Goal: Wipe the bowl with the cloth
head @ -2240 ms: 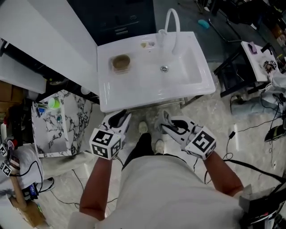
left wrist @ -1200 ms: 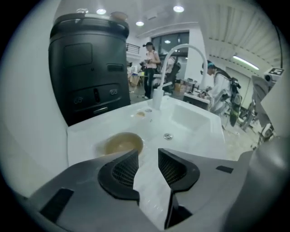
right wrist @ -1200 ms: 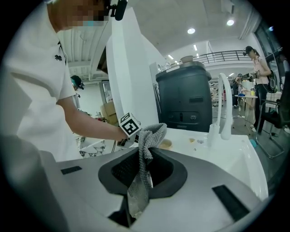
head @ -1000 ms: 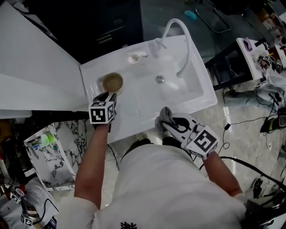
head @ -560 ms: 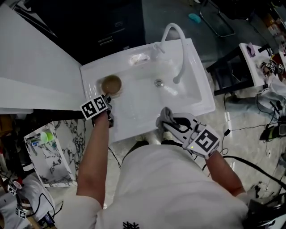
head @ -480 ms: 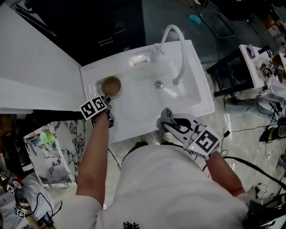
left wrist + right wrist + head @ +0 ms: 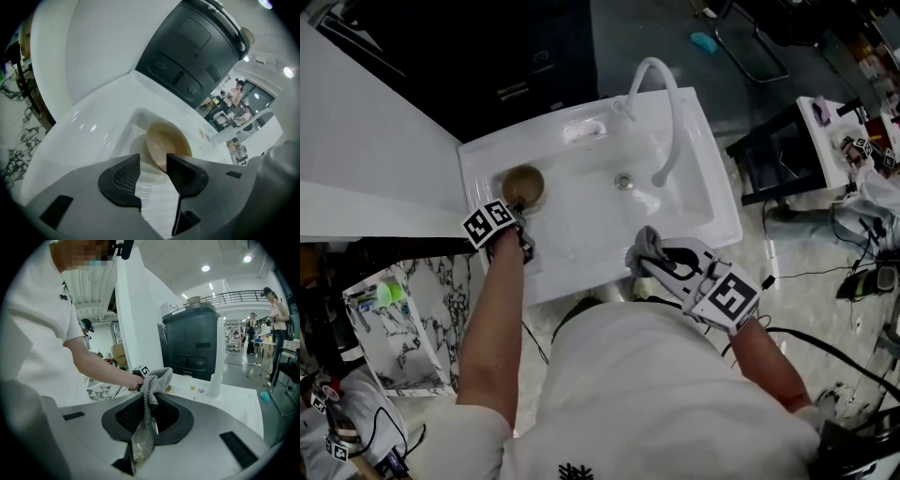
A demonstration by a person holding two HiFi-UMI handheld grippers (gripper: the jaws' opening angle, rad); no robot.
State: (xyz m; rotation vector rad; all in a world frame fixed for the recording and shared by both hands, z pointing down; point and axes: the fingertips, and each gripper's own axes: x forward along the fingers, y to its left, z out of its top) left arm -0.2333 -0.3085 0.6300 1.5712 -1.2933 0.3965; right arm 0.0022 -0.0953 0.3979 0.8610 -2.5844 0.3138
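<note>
Brown in colour, the bowl (image 7: pixel 523 185) sits in the far left corner of the white sink (image 7: pixel 581 225), close to the basin wall. The left claw (image 7: pixel 153 164) points down at it from the near side. Its jaws stand wide and have just been opening. Nothing is between the two dark pads; only the bare sink floor shows in the gap. The near rim of the bowl is just beyond the tips, and in the left gripper view the right pad overlaps that rim, but I cannot tell if it touches.

Further right, the drain (image 7: pixel 623 181) is in the middle of the basin. The curved white faucet (image 7: pixel 666 103) arches over it from the back edge.

At the right, the right claw (image 7: pixel 149 413) hovers over the near edge of the sink, well apart from the bowl. Its jaws are closed on the grey cloth (image 7: pixel 152 394). One end of the cloth stands up above the pads and the other hangs down below them.
</note>
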